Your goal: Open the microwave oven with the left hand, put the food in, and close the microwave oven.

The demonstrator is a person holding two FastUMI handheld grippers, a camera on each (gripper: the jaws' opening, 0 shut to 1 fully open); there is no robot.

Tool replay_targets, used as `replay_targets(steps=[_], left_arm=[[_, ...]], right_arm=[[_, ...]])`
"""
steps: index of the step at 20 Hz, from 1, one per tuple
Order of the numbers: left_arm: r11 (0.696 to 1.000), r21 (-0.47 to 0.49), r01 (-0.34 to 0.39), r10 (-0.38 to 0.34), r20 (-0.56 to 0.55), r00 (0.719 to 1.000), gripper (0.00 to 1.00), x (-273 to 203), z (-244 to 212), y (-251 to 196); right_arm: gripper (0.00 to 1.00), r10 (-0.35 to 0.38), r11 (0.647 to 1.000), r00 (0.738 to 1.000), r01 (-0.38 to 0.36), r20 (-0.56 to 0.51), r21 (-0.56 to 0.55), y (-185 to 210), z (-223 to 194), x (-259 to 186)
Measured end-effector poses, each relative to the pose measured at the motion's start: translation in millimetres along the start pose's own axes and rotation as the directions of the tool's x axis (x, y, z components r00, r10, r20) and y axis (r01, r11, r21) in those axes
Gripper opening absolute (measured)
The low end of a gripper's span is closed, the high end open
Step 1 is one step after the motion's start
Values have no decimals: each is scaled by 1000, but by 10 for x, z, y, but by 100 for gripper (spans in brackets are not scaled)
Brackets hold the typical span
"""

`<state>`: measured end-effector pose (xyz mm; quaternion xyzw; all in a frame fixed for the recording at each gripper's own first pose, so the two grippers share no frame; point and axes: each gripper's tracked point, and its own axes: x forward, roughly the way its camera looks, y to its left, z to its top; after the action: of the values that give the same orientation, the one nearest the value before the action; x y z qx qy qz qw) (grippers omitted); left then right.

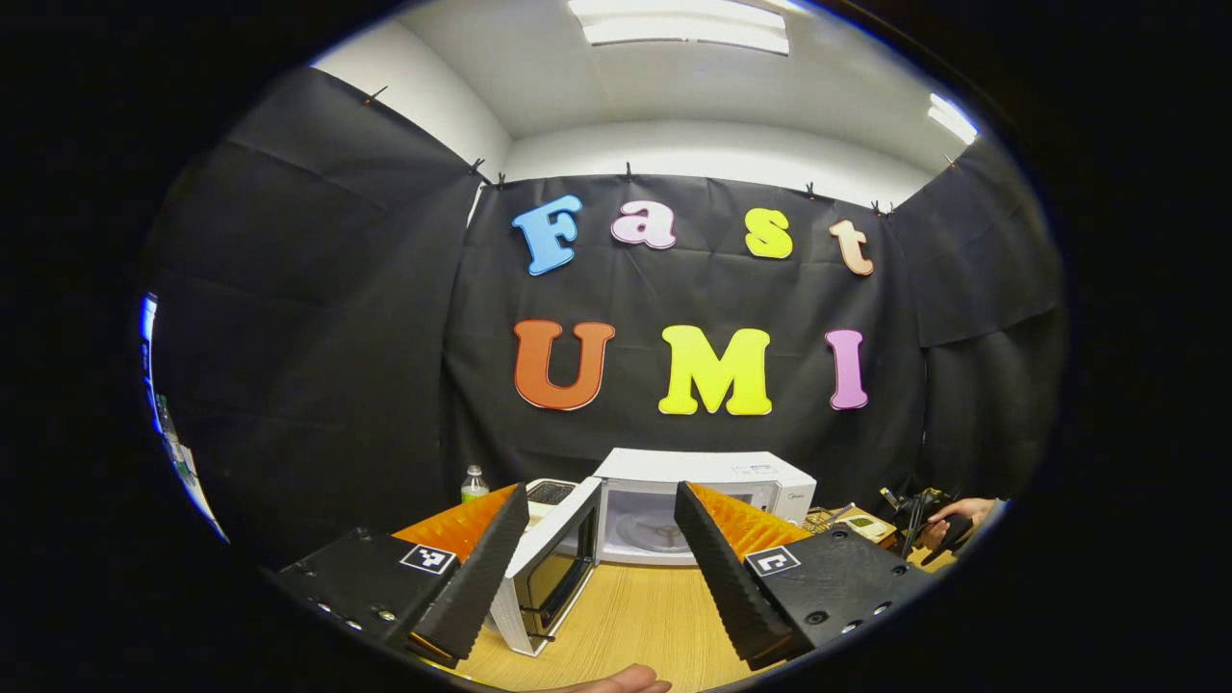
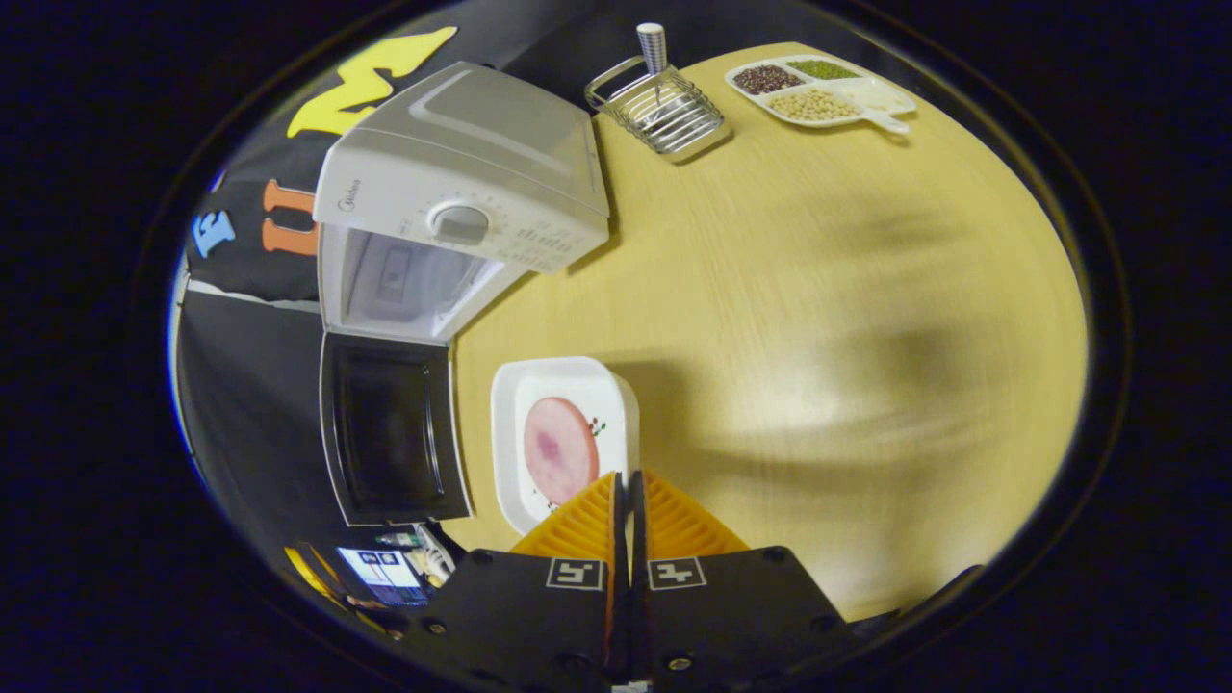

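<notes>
Two grippers are at work, and the door is already swung wide. In the left gripper view, the left gripper (image 1: 602, 549) hangs spread and empty over the wooden table (image 1: 635, 606), facing the microwave (image 1: 707, 500) and its open door (image 1: 549, 568). In the right gripper view, the right gripper (image 2: 628, 500) has its fingers pressed together on the edge of the white plate (image 2: 563, 438) carrying the food (image 2: 558, 450), just beside the door. I'd say the load-in wants a level plate, steered wide of the door into the cavity.

Both views — open microwave (image 1: 674, 505) shared
</notes>
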<state>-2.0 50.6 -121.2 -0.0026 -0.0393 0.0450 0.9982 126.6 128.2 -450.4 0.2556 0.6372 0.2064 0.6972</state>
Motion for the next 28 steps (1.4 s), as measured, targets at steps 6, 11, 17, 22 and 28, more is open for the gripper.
replay_targets(steps=[6,11,17,22,28], left_arm=[[1000,11,18,-18,29,999,94,-98,72,115],[1000,3,26,-26,34,999,93,-172,-2,233],[1000,0,12,-12,-7,1000,93,-242,-174,434],[1000,-24,2,-2,1,1000,93,-319,-214,571],[1000,-8,-9,9,-28,1000,93,-353,-342,647]], right_arm=[[4,62,998,994,-64,85,22,702,-145,188],[4,94,991,983,-107,156,81,1210,-221,420],[4,126,930,939,-224,320,291,1689,-76,676],[4,39,879,897,-240,441,411,1879,116,1071],[4,-68,865,778,-266,624,426,2054,546,1409]])
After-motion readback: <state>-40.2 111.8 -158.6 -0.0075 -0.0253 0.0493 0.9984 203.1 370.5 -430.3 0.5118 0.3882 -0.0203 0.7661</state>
